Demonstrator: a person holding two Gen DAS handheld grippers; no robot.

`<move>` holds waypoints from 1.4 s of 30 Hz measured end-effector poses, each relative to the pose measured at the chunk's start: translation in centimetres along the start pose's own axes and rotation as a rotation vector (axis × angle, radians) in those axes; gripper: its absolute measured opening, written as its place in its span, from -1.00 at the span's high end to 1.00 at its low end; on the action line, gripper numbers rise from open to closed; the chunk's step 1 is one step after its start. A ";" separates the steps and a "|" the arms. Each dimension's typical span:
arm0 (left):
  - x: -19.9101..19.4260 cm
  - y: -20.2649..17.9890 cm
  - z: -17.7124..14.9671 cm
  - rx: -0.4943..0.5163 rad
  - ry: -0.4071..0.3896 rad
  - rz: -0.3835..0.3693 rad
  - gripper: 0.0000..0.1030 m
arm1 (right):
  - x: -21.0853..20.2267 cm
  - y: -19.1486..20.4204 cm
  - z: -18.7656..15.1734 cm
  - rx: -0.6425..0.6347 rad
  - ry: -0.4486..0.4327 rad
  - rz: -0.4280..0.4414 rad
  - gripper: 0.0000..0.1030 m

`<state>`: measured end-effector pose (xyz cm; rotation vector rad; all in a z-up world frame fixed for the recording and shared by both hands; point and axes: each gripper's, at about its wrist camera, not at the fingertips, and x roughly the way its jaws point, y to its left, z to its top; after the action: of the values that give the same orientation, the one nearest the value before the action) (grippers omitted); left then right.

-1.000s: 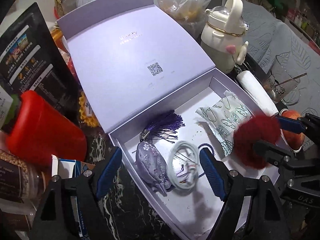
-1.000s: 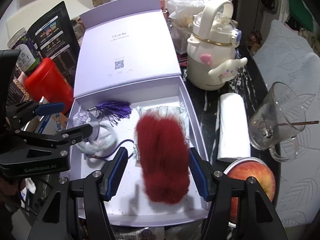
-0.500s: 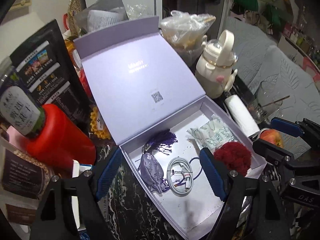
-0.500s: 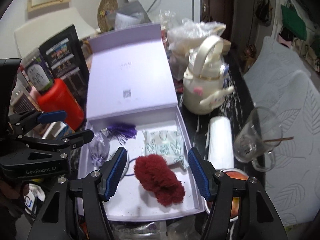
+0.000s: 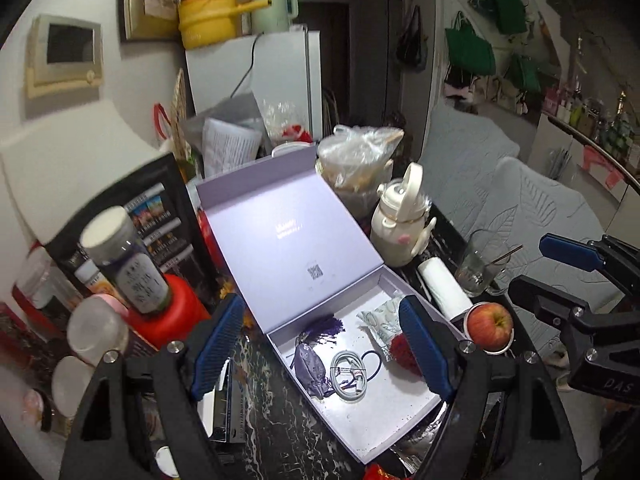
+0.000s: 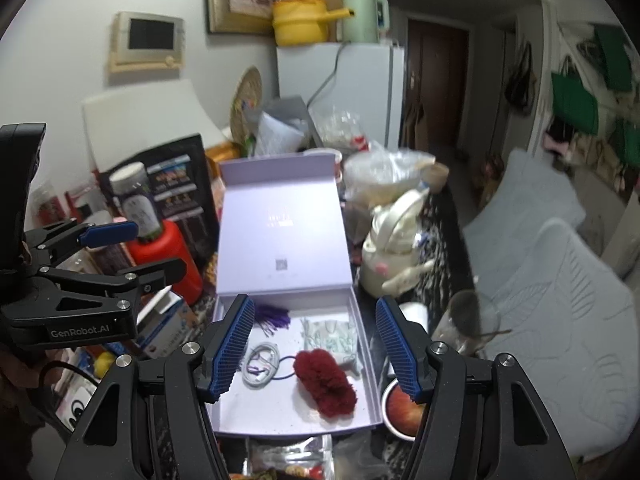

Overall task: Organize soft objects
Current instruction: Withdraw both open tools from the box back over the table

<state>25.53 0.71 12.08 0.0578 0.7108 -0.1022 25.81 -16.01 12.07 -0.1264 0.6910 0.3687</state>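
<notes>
An open lilac gift box [image 6: 362,344] [image 5: 404,434] lies on the dark marbled table, its lid tilted back. Inside lie a fluffy dark red piece [image 6: 325,385] [image 5: 401,353], a patterned packet [image 6: 331,334] [image 5: 380,318], a coiled white cable [image 6: 261,364] [image 5: 349,370], a purple tassel [image 6: 274,316] [image 5: 326,326] and a lilac fabric pouch [image 5: 309,368]. My right gripper [image 6: 316,348] hangs open well above the box with nothing between its fingers. My left gripper [image 5: 322,350] is also open and empty, high over the box's left side.
A red bottle [image 5: 172,314], dark snack bags and jars crowd the left. To the right of the box stand a cream kettle-shaped bottle [image 5: 400,224], a white roll [image 5: 442,288], a glass mug [image 5: 478,262] and an apple [image 5: 490,326]. A grey sofa [image 6: 560,280] lies beyond.
Both grippers have risen and drawn back from the box. The red fluffy piece, between the right fingers a second ago, now lies loose on the box floor.
</notes>
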 end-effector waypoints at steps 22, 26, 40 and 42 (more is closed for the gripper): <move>-13.5 -2.9 -7.9 0.066 -0.210 -0.052 -0.95 | -13.9 4.5 -7.6 -0.055 -0.159 0.000 -0.40; -13.7 -3.3 -10.1 0.069 -0.190 -0.077 -0.95 | -14.7 5.3 -10.2 -0.058 -0.165 -0.009 -0.41; -13.5 -5.1 -18.4 0.082 -0.122 -0.129 -0.95 | -16.0 6.8 -19.3 0.015 -0.173 0.011 -0.46; -13.2 -5.1 -19.5 0.074 -0.098 -0.141 -0.95 | -15.9 6.7 -20.6 0.039 -0.161 0.021 -0.46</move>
<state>2.42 -1.69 5.85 0.0729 0.6127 -0.2649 -0.29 -19.23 6.52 -0.0521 0.5403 0.3806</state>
